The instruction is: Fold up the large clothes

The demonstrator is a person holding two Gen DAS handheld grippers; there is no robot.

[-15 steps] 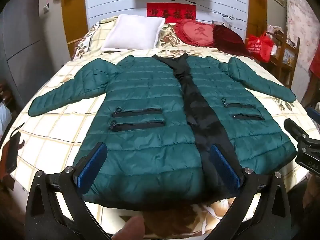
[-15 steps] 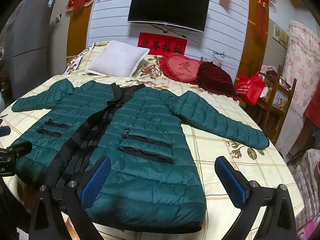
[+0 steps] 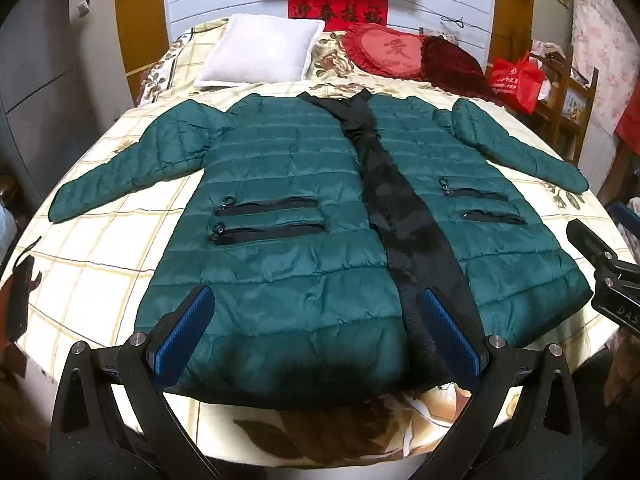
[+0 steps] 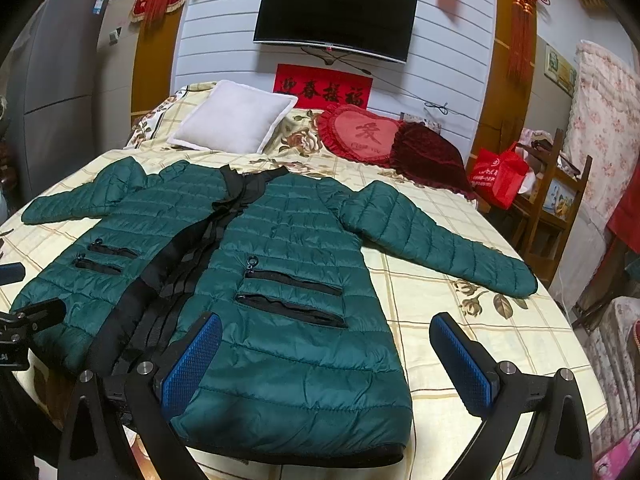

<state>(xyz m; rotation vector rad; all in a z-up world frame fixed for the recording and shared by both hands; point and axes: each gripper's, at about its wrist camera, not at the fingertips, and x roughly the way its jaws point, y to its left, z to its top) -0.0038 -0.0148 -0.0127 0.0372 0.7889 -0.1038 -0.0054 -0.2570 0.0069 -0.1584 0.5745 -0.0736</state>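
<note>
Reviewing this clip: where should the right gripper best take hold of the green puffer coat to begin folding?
Probably the cuff of the outstretched sleeve on the green puffer coat, approached from its free outer end; it lies flat and clear of the body, ready to fold inward. The right gripper hovers open.

Readable writing in the bedroom

A red banner (image 4: 323,87) on the white slatted wall under the television carries a row of black Chinese characters; the middle one reads 春 and the last 福, the others are too cursive to be sure of. The red heart-shaped cushion (image 4: 365,135) at the head of the bed bears one large character, 爱, in darker red, with a small line beneath it too fine to read. A red shopping bag (image 4: 496,178) beside the bed shows a round white logo and rows of white print, illegible. On the black gripper (image 3: 618,292) at the right edge of the left wrist view, the pale letters "DAS" show, cut off by the frame.
</note>
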